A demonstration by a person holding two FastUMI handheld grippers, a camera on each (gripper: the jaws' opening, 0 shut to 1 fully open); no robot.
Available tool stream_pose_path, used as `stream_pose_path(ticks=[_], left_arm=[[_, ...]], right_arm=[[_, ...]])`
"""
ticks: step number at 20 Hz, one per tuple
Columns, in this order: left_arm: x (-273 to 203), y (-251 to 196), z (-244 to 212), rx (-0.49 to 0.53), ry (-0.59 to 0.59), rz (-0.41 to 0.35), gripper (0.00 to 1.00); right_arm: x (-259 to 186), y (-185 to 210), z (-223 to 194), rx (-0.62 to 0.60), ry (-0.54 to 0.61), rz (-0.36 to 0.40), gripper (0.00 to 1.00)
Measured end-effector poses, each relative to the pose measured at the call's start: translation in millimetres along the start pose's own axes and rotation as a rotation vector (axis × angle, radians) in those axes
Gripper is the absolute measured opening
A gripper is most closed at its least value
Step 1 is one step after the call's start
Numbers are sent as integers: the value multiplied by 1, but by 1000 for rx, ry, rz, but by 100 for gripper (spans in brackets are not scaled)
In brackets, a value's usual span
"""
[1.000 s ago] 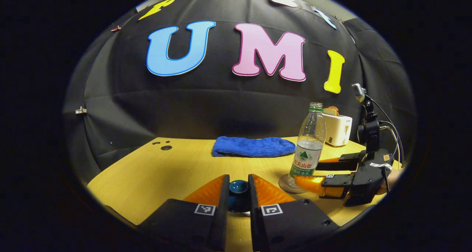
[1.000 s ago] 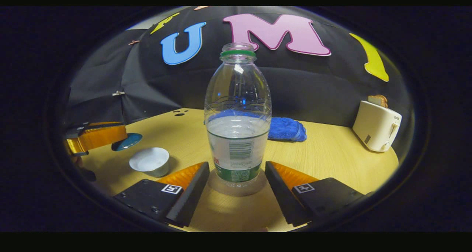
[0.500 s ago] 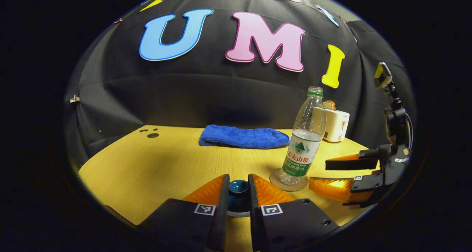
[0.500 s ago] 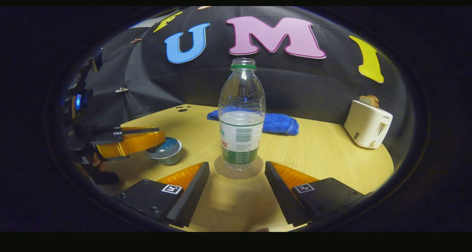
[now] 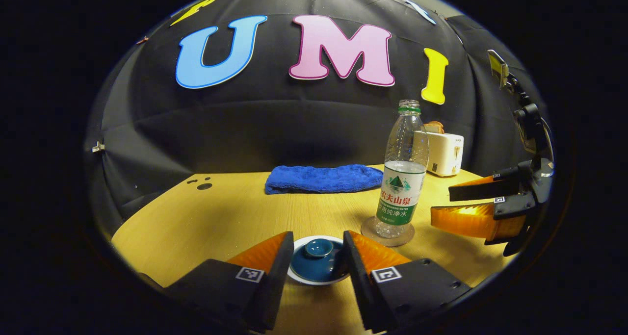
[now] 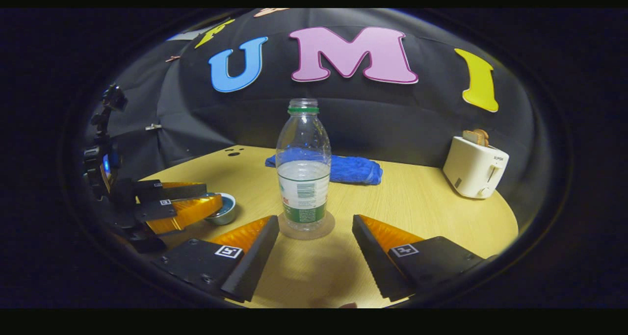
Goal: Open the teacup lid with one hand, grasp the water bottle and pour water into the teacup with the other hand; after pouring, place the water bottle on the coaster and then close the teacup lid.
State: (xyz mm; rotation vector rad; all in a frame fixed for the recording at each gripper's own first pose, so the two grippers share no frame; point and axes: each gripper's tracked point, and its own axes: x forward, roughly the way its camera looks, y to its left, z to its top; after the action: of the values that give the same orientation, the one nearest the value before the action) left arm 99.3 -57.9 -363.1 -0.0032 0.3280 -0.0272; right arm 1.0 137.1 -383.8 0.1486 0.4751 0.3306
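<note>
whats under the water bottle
The water bottle stands upright on a round coaster on the table. The coaster's rim shows around the base; its middle is covered.

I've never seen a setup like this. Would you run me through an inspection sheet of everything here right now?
Surface: wooden table, with small dark holes near its far left corner.
Job's things: water bottle, uncapped and partly full, stands upright on the round coaster. Blue lid sits on the teacup.
Clutter: blue towel at the back; white toaster with toast in its slot.
Grippers: left gripper has its jaws open either side of the lid; right gripper has its jaws open, short of the bottle.
Cables: thin wires on the right gripper's rig in the left gripper view.
Surroundings: black cloth wall.
</note>
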Motion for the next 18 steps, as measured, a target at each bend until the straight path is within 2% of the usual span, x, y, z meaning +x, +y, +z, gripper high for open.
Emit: stream_pose_path(ticks=[3,4,6,7,12,15,18], left_arm=[[-10,3,20,-10,-8,-1,78],[-16,2,30,-15,-13,-5,88],[-29,7,54,-14,-26,2,99],[-37,8,66,-8,-28,2,99],[-77,11,137,14,-50,3,99],[-98,7,181,-12,-80,-17,98],[-116,13,223,6,-136,-10,99]], right_arm=[[-12,1,18,2,-21,-11,94],[-17,-1,25,-1,-28,-19,94],[-27,-3,42,-7,-38,-35,93],[-33,-3,52,-3,-44,-39,89],[-75,8,113,26,-86,-54,96],[-100,22,156,37,-132,-40,97],[-122,29,199,9,-191,-31,97]])
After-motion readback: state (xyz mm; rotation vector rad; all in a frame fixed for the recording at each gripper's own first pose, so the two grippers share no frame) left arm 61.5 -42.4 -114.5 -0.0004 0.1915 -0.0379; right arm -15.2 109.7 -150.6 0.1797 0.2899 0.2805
